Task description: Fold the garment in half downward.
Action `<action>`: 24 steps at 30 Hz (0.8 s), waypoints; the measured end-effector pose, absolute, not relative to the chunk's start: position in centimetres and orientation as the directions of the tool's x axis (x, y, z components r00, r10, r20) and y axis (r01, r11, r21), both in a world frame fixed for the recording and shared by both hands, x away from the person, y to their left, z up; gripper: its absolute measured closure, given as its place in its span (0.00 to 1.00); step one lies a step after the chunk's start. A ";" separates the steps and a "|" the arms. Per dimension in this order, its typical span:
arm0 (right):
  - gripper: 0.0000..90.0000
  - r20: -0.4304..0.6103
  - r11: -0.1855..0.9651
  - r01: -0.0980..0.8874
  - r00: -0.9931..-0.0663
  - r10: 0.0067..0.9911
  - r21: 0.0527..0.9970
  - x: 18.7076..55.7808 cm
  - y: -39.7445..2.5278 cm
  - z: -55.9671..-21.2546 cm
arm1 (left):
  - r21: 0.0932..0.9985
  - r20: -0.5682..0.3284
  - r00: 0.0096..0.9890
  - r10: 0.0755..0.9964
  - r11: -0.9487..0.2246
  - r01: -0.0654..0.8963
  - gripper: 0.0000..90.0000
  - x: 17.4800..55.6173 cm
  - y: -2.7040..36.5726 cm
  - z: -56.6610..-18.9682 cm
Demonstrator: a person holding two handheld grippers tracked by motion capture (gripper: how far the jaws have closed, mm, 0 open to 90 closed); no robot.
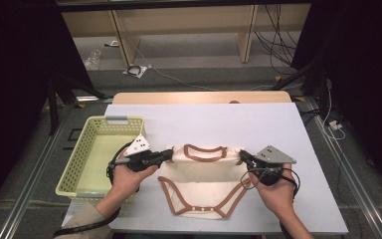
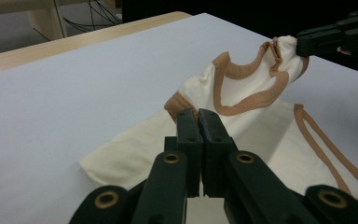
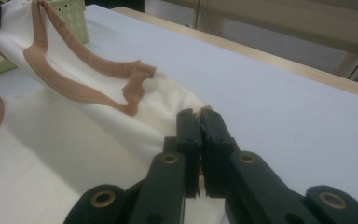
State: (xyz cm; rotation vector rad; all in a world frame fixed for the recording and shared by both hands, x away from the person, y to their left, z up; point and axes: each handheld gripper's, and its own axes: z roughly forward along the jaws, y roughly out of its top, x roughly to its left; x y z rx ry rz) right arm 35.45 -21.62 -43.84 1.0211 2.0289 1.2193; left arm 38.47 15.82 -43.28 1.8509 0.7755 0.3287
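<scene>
A cream baby bodysuit (image 1: pixel 199 179) with brown trim lies on the white table top, its neck end lifted and stretched between the two grippers. My left gripper (image 1: pixel 170 153) is shut on the bodysuit's left shoulder; in the left gripper view its jaws pinch the bodysuit (image 2: pixel 242 88) at the brown edge. My right gripper (image 1: pixel 241 155) is shut on the right shoulder. In the right gripper view the right gripper (image 3: pixel 198 114) clamps the bodysuit (image 3: pixel 88 107) next to a small white snap. The snap crotch end rests flat near the front edge.
A pale yellow plastic basket (image 1: pixel 79 164) stands at the table's left edge, close to my left hand. The white table top (image 1: pixel 219 119) lies bare behind the bodysuit, with a wooden strip along its far edge. Cables lie on the floor beyond.
</scene>
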 end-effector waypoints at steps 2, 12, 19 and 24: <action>0.97 -0.076 0.300 0.322 -0.557 0.827 0.898 35.4 -21.6 -43.9 | 0.903 -0.129 0.751 0.647 -0.237 0.358 0.97 38.4 15.8 -43.3; 0.97 -0.072 0.304 0.329 -0.565 0.822 0.894 35.0 -21.6 -43.9 | 0.900 -0.130 0.752 0.646 -0.242 0.363 0.97 38.2 15.9 -43.4; 0.97 -0.073 0.305 0.326 -0.568 0.820 0.895 34.8 -21.6 -44.0 | 0.899 -0.128 0.753 0.645 -0.246 0.363 0.97 38.1 16.0 -43.4; 0.97 -0.072 0.308 0.328 -0.573 0.817 0.893 34.7 -21.6 -43.9 | 0.897 -0.130 0.753 0.645 -0.247 0.366 0.97 38.0 16.0 -43.5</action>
